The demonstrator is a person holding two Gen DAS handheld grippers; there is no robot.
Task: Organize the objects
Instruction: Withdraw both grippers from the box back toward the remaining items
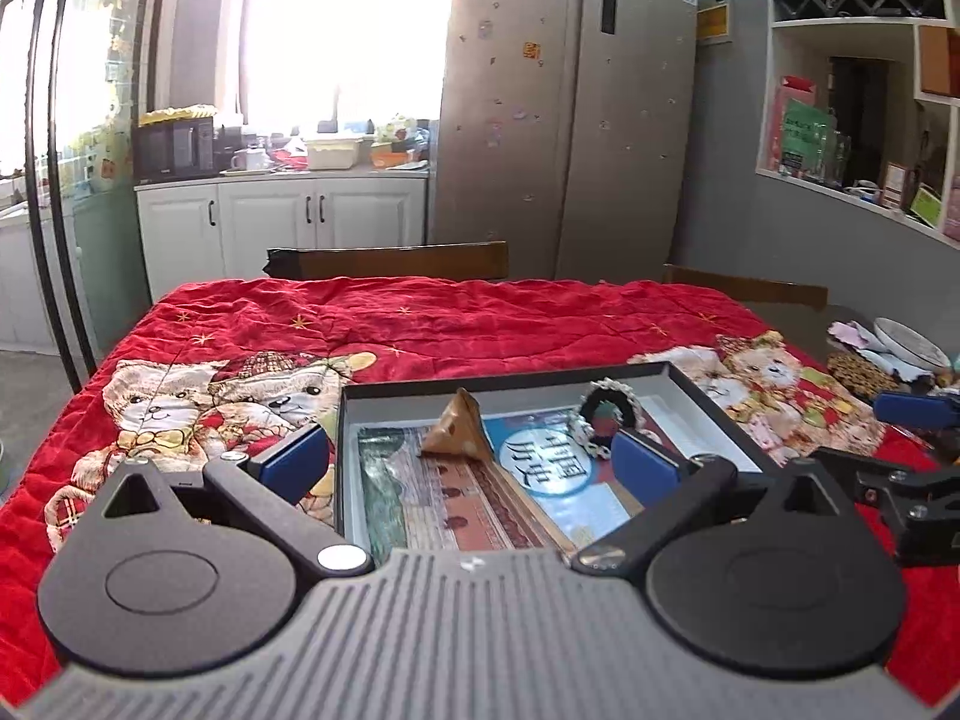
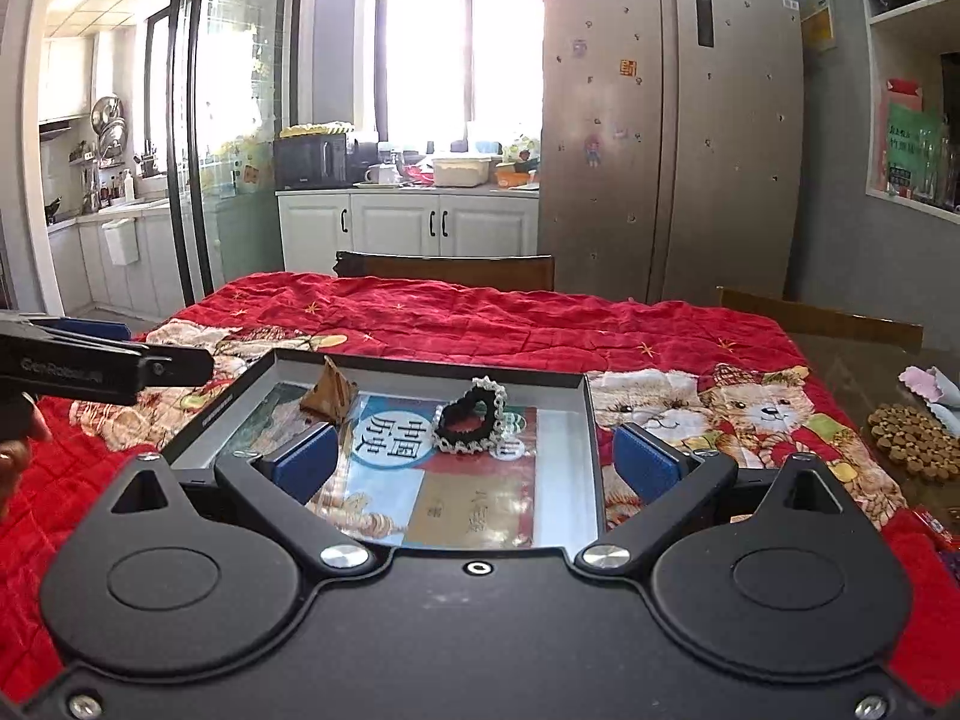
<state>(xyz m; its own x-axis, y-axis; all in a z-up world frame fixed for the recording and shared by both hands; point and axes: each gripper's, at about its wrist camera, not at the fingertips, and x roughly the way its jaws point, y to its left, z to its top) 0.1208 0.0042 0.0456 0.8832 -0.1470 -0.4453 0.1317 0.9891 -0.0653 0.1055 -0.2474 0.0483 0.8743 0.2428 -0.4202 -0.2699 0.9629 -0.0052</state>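
The left gripper (image 1: 468, 459) hangs low over the near edge of the table, its blue-padded fingers spread wide with nothing between them. The right gripper (image 2: 474, 459) does the same, jaws wide apart and empty.

Under both lies a red quilted cloth (image 1: 420, 324), wrinkled and printed with teddy bears and gold stars, which covers the table. On it sits a shallow rectangular tray (image 1: 354, 414) with dark matte walls and a pale inner lining. A glossy book (image 2: 420, 480) lies flat on the tray floor, its cover showing a round blue-white label with Chinese characters. On the book's far left stands a small brown pyramid-shaped packet (image 1: 453, 426), creased like folded paper or leaf. To its right rests a black scrunchie (image 2: 471, 420) edged with white lace, ruffled and bent into a rough heart shape.

In the left wrist view the left pad sits outside the tray's left wall, and the right pad hides part of the scrunchie. The right wrist view shows the whole scrunchie, plus a round mat of brown wooden beads (image 2: 912, 441) on bare table beyond the cloth's right edge. Only the left wrist view shows a white plate (image 1: 909, 345) at far right. Wooden chair backs (image 2: 450, 270) stand behind the table.
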